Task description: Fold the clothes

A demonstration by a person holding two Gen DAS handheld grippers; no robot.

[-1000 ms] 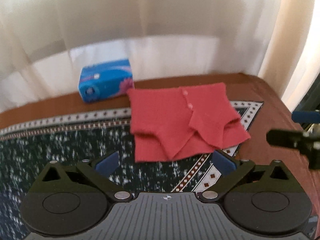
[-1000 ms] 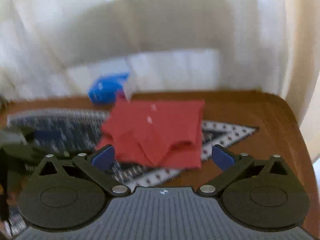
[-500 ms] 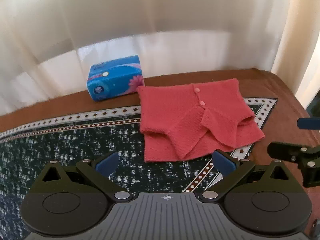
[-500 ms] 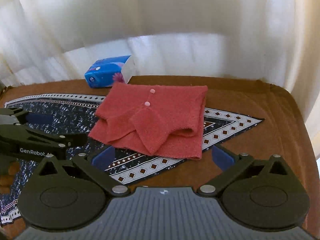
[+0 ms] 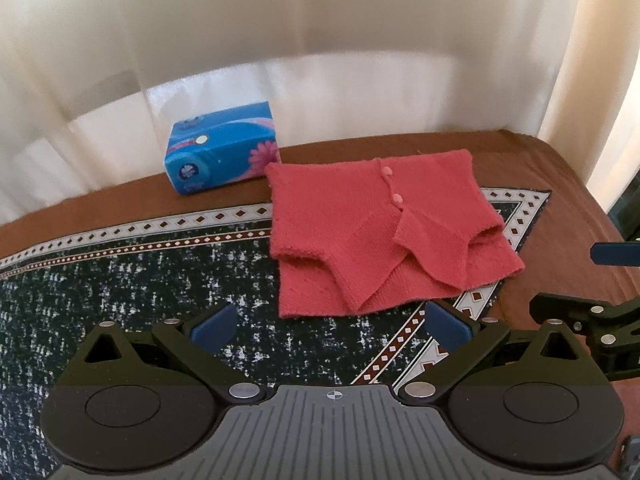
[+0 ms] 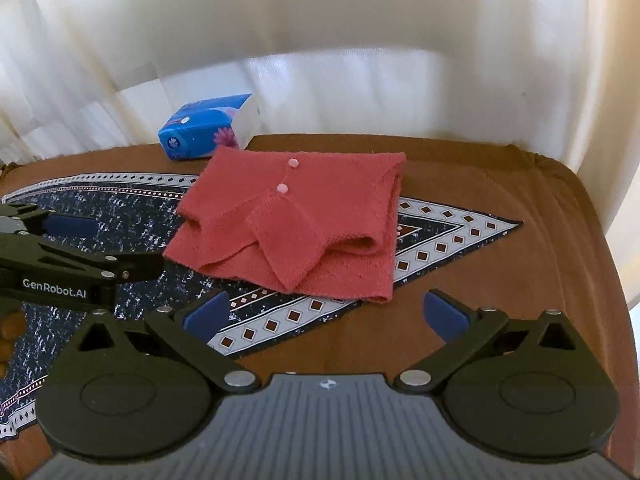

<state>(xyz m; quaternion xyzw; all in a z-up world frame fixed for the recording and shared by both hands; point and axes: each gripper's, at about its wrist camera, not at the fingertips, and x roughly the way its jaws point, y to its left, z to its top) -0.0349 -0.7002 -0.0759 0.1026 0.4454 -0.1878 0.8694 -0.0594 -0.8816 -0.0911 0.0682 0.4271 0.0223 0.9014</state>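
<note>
Lying beyond spread fingers (image 5: pixel 214 326): cardigan (image 5: pixel 384 232)

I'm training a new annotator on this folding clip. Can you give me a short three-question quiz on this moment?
1. True or false: the left hand-held gripper is shut on the red knit garment.
2. What lies past the garment's far left corner? A) blue tissue pack B) mug C) book
3. How many pink buttons show on the garment?

Key: 1 false, both it and the right hand-held gripper are open and empty; 2 A, the blue tissue pack; 3 two.
</note>
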